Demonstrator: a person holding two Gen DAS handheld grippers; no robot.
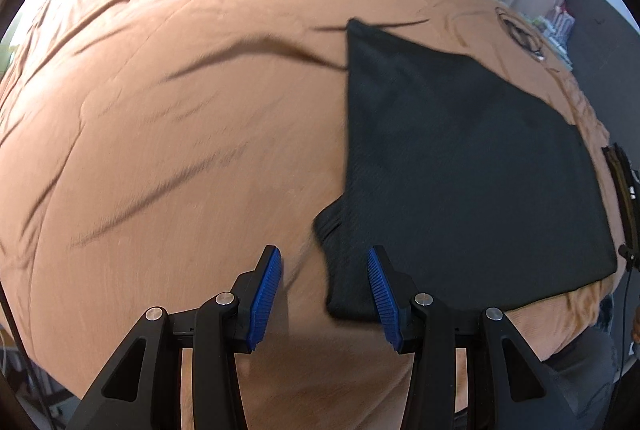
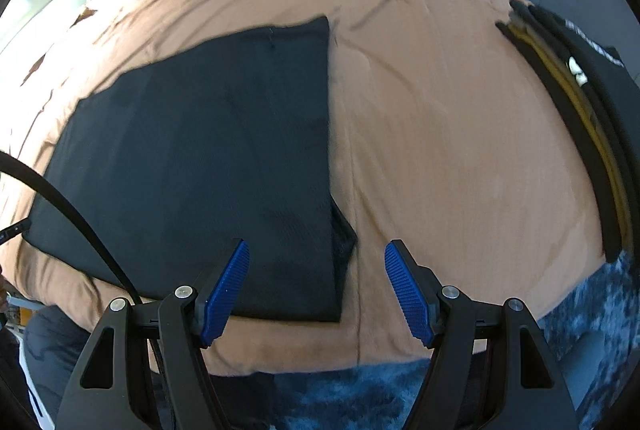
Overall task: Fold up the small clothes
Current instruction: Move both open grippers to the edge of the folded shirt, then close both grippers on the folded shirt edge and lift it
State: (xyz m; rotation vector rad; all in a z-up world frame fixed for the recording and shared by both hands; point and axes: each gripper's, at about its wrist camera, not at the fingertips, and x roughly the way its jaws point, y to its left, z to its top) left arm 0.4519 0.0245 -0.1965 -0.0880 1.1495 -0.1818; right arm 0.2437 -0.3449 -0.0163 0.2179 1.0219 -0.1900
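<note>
Black garment [image 2: 200, 158] flat on brown bed [image 2: 440, 150], long axis running from 7 to 1 o'clock in right view, straight edge toward 3. Left tool [image 1: 325, 294] apart, above its near corner. Right tool [image 2: 317, 290] apart, empty, over its near edge.

- We run matching hardware on both sides: left gripper [image 1: 324, 270] and right gripper [image 2: 317, 264] share one build.
- Matte black linkage arms with triangular cut-outs in the outer links.
- Round silver pivot screws [image 1: 225, 298], four showing per gripper.
- Fingers carry blue ribbed pads [image 2: 226, 288], long and tapered to the tip, set in black holders.
- We see a black cable [image 2: 72, 218] curving past the right unit's left side.
</note>
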